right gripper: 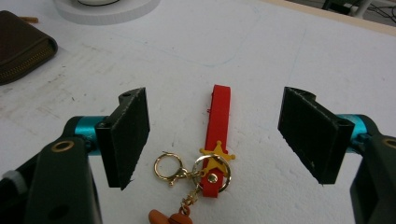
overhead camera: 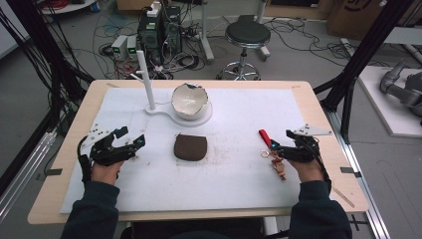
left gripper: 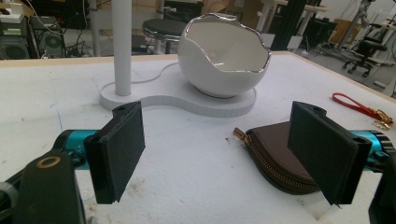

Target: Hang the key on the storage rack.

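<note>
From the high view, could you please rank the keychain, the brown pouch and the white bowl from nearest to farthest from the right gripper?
1. Keychain: right beside the right gripper.
2. Brown pouch: mid-table, toward the left.
3. White bowl: far side, on its stand.

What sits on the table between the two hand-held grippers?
In the high view, a brown zip pouch lies on the white mat between the left hand-held gripper and the right hand-held gripper.
</note>
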Motion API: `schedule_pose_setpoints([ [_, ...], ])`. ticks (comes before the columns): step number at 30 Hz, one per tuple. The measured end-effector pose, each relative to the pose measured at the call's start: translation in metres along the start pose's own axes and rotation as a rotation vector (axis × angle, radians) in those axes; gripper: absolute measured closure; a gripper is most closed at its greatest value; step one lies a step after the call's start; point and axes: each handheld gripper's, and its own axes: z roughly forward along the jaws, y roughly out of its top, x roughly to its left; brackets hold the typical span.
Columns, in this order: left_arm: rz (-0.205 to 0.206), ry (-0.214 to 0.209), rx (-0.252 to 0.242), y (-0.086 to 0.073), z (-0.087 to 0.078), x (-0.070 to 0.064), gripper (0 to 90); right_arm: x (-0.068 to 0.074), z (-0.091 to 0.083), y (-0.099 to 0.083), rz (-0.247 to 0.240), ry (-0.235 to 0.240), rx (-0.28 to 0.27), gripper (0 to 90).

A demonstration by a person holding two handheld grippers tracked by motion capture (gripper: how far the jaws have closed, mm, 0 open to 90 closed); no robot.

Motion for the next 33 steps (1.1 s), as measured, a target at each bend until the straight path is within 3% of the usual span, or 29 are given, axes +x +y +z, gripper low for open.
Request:
schedule_pose_setpoints([
  [3,0.002,-0.005,0.004,0.0,0.003,-0.001,19.5,0.001,0.0,0.002,0.003,0.007,0.013,32.0],
  [6,0.004,-0.008,0.011,0.0,0.003,0.0,19.6,-0.001,0.002,0.002,0.016,0.037,0.03,52.4],
  [8,-0.005,-0.007,0.007,-0.001,0.004,0.001,19.7,-0.004,0.005,0.002,0.027,0.036,0.044,60.1],
  [11,-0.009,-0.007,0.019,-0.002,0.005,0.002,19.7,-0.009,0.015,0.004,0.039,0.044,0.073,60.8],
  [13,-0.004,-0.009,0.025,-0.003,0.006,0.001,19.8,-0.011,0.025,0.005,0.038,0.057,0.099,56.2],
  [21,-0.005,-0.013,0.036,-0.003,0.007,-0.001,19.9,-0.018,0.07,0.007,0.014,0.037,0.26,49.4],
  [24,-0.008,-0.01,0.038,-0.003,0.008,0.0,19.9,-0.022,0.083,0.008,0.013,0.05,0.306,56.1],
  [27,-0.009,-0.01,0.043,-0.004,0.008,0.001,19.9,-0.021,0.085,0.014,-0.018,0.073,0.328,74.4],
  [30,-0.01,-0.01,0.046,-0.004,0.009,0.001,19.9,-0.015,0.089,0.02,-0.063,0.06,0.344,75.9],
  [33,-0.011,-0.011,0.043,-0.004,0.008,0.001,19.9,-0.009,0.084,0.025,-0.067,0.068,0.294,76.0],
])
